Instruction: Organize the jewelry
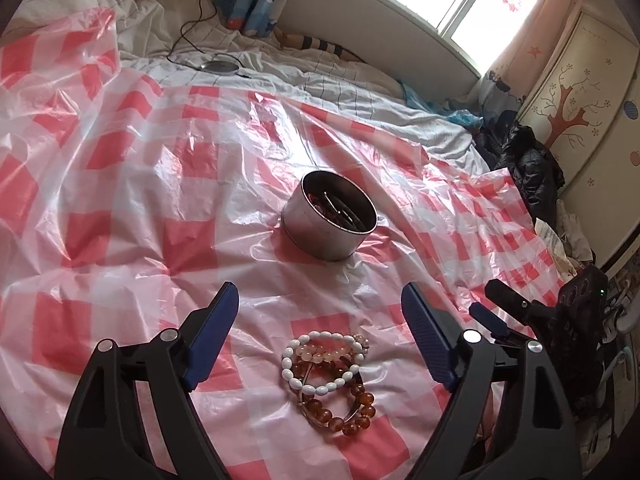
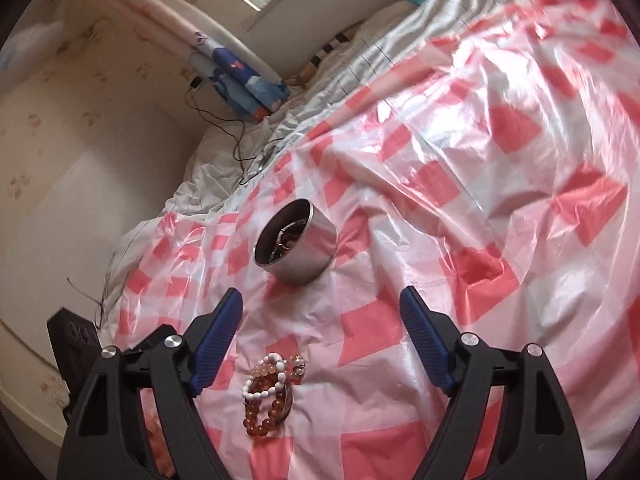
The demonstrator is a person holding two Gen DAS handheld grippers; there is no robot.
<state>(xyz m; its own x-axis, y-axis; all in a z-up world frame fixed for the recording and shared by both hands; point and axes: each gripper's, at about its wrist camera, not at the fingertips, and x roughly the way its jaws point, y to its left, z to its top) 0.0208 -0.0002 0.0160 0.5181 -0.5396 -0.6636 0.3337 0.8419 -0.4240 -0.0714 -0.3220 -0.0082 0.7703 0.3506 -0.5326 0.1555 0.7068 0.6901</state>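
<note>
Jaws on both sides were spread wide and held nothing. Left gripper (image 1: 320, 312) hovered over the bracelet pile (image 1: 330, 380), which sat between its blue pads (image 1: 212, 332) on the checked plastic sheet (image 1: 120, 184) covering the bed. Right gripper (image 2: 322, 316) hung just beside the same pile, which lay toward its left pad (image 2: 216, 336).

Step in hand, my read: pick one bracelet and drop it in the steel tin (image 1: 330, 220), which stood upright further along the sheet, apart from the pile.

To do it well:
- go for the white bead bracelet (image 1: 320, 364) first, it lay on top
- pinch one strand only; the loops overlapped, so a deep bite would likely drag several
- sheet looked slick and crinkly, so come down gently

Count: one tin, some pieces already inside but too dim to count. Bracelets in pile: one white, one pale peach, at least one amber; a metal bangle possibly underneath. Two grippers.
</note>
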